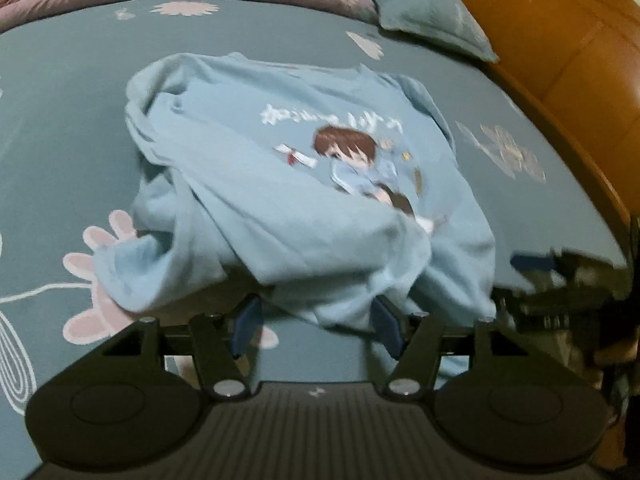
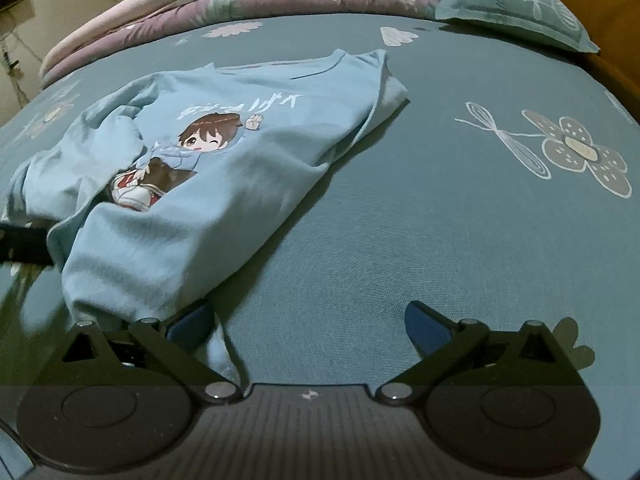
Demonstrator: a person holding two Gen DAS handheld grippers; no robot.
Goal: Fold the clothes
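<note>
A light blue sweatshirt [image 1: 280, 184] with a cartoon girl print lies partly folded and rumpled on the teal bed sheet [image 1: 60, 140]. It also shows in the right wrist view [image 2: 224, 168], left of centre. My left gripper [image 1: 316, 322] is open, its blue pads at the sweatshirt's near hem, and cloth drapes over the gap between them. My right gripper [image 2: 308, 324] is open wide. Its left pad [image 2: 192, 322] touches the near corner of the sweatshirt; its right pad [image 2: 424, 326] is over bare sheet. The other gripper shows at the right edge of the left wrist view [image 1: 560, 280], blurred.
Folded floral quilts [image 2: 240, 4] are stacked at the far side of the bed. A teal pillow [image 2: 516, 8] lies at the far right. A wooden bed frame [image 1: 560, 60] runs along the right. The sheet [image 2: 440, 220] right of the sweatshirt has flower prints.
</note>
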